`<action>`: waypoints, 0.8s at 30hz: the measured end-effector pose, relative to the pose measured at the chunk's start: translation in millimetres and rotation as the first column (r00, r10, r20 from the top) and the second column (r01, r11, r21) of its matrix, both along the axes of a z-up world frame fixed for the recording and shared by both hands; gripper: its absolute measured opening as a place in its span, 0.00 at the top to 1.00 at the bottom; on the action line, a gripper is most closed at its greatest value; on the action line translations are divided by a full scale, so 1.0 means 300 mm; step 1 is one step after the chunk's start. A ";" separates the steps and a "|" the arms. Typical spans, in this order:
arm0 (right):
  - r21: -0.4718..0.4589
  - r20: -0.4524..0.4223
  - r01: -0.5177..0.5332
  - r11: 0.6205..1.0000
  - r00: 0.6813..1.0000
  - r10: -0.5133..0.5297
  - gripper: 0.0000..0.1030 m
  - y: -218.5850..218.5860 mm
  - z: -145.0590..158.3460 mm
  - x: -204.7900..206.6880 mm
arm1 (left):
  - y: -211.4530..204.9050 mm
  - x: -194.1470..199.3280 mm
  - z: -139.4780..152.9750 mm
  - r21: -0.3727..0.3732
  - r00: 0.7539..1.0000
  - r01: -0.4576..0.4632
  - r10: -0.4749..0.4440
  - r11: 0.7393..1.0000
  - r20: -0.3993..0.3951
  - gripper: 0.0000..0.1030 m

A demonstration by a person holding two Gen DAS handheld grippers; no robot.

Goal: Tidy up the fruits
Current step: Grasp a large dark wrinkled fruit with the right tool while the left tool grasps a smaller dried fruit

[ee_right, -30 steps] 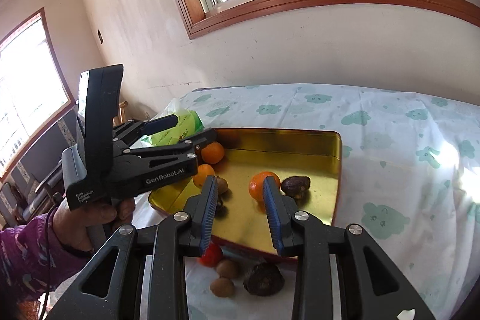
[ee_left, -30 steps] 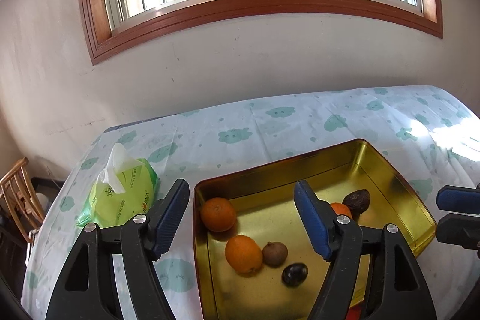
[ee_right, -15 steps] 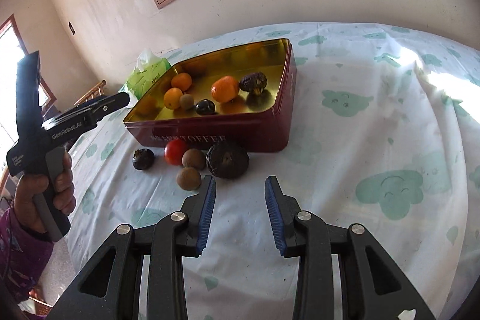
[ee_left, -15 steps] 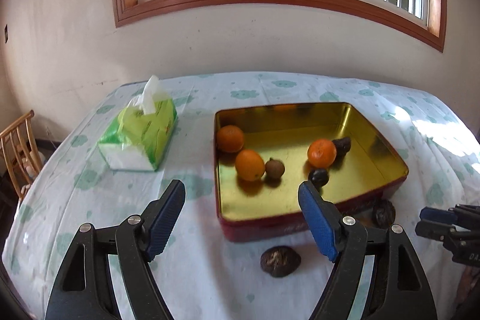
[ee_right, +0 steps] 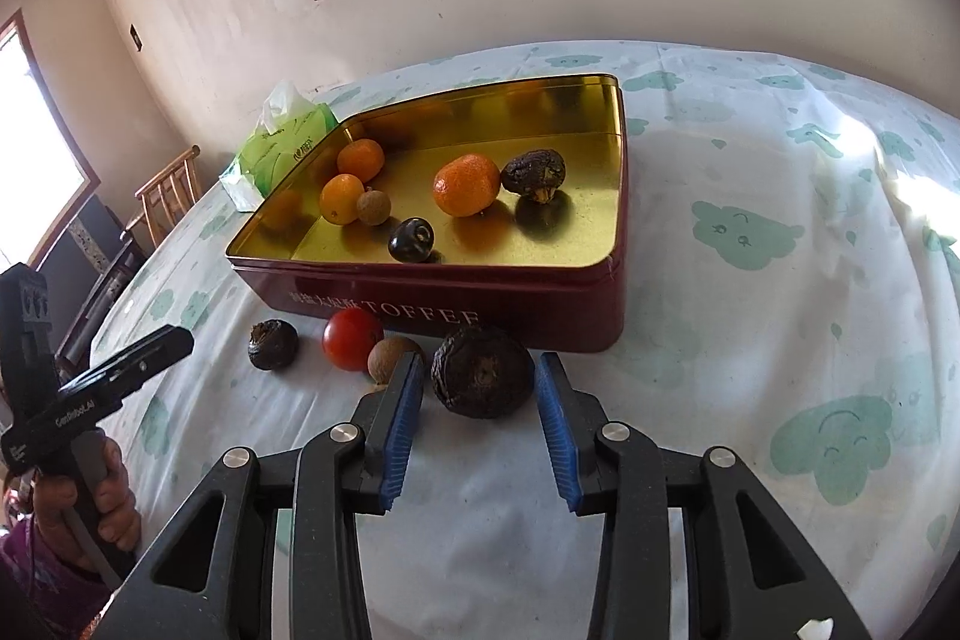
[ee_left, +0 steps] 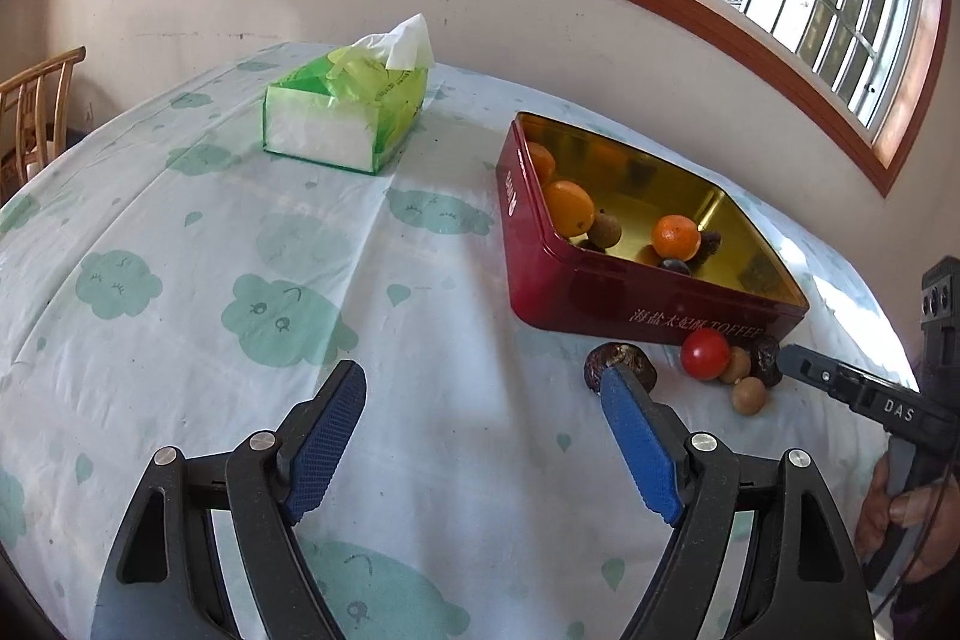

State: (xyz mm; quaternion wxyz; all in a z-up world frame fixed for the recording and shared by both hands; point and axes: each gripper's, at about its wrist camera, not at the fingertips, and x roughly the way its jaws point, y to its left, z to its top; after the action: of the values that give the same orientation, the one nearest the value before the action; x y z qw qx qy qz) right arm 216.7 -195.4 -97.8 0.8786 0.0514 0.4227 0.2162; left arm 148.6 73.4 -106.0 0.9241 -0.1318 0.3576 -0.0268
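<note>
Wrinkled dark fruit (ee_right: pixel 482 379) between opening right gripper (ee_right: pixel 480 394) pads, seemingly untouched.

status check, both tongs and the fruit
Right tongs opening, astride big dark fruit, no grip. Left tongs opening, empty. Longan crowds left pad.

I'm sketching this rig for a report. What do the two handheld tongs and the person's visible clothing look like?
Both tongs are black plastic frames with silver rivets and two fingers faced with ribbed blue pads. The left tongs carry white lettering along the side; the right tongs are marked "DAS". Each has a boxy black top. A purple patterned sleeve and a thin dark cable show at the wrists.
</note>
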 end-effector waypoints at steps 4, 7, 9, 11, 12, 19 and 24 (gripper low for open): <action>0.017 -0.042 0.005 1.000 0.999 -0.004 0.61 0.021 -0.043 0.045 | -0.088 0.003 0.006 0.134 0.997 0.079 -0.079 0.988 -0.002 0.20; -0.007 -0.052 0.001 1.000 0.999 -0.001 0.66 0.022 -0.037 0.030 | -0.137 0.006 0.002 0.207 0.993 0.114 -0.114 0.972 -0.014 0.18; 0.003 -0.039 0.023 1.000 0.999 -0.022 0.66 -0.010 -0.025 -0.007 | -0.137 0.005 0.003 0.207 0.993 0.116 -0.116 0.972 -0.010 0.17; -0.015 -0.025 0.059 0.998 0.998 -0.060 0.66 -0.047 -0.021 -0.046 | -0.121 0.009 0.004 0.186 0.994 0.112 -0.112 0.976 -0.010 0.17; -0.020 -0.028 0.082 0.996 0.996 -0.083 0.66 -0.069 -0.027 -0.060 | -0.117 0.015 0.005 0.175 0.993 0.120 -0.120 0.977 -0.013 0.17; -0.001 -0.030 0.124 0.992 0.992 -0.124 0.65 -0.126 -0.039 -0.083 | -0.176 0.074 0.028 0.197 0.989 0.146 -0.143 0.970 -0.027 0.21; 0.034 -0.040 0.123 0.992 0.992 -0.121 0.64 -0.145 -0.041 -0.084 | -0.232 0.146 0.003 0.217 0.986 0.159 -0.144 0.963 -0.083 0.32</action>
State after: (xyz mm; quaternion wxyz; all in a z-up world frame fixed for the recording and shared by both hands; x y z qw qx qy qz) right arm 191.6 -238.9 -110.1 0.8810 0.0970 0.4313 0.1687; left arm 192.5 3.7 -105.2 0.9159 -0.0003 0.3980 -0.0526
